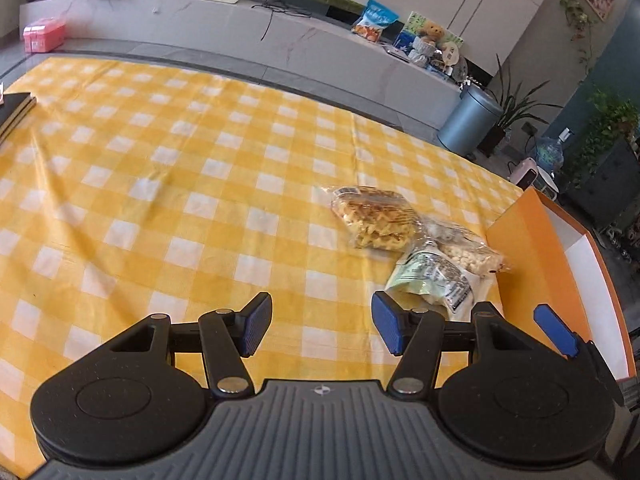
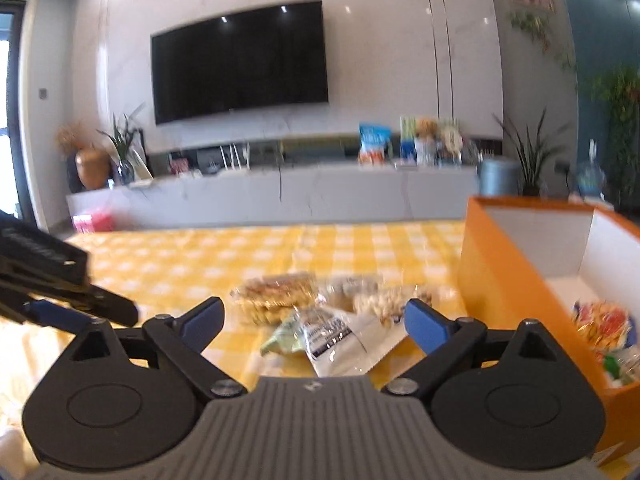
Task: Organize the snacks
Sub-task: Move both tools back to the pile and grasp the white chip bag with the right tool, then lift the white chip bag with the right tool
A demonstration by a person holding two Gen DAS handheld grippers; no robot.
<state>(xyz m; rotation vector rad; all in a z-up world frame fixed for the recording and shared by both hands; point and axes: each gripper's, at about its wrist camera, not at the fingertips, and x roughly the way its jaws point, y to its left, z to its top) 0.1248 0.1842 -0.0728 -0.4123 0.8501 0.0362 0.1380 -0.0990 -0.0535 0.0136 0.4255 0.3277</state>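
Observation:
Three snack bags lie together on the yellow checked cloth: a clear bag of waffle biscuits (image 1: pixel 374 218) (image 2: pixel 276 294), a clear bag of pale puffs (image 1: pixel 470 254) (image 2: pixel 384 298), and a green-and-white packet (image 1: pixel 434 280) (image 2: pixel 328 332). An orange box with a white inside (image 1: pixel 532 256) (image 2: pixel 500 280) stands right of them and holds a red-orange snack bag (image 2: pixel 604 326). My left gripper (image 1: pixel 322 326) is open and empty, hovering left of the bags. My right gripper (image 2: pixel 314 322) is open, low, with the green-and-white packet between its fingers, untouched.
Dark books (image 1: pixel 14 110) lie at the table's far left edge. The left gripper's body (image 2: pixel 48 276) shows at the left of the right wrist view. Beyond the table are a TV cabinet (image 2: pixel 280 188), a grey bin (image 1: pixel 468 118) and plants.

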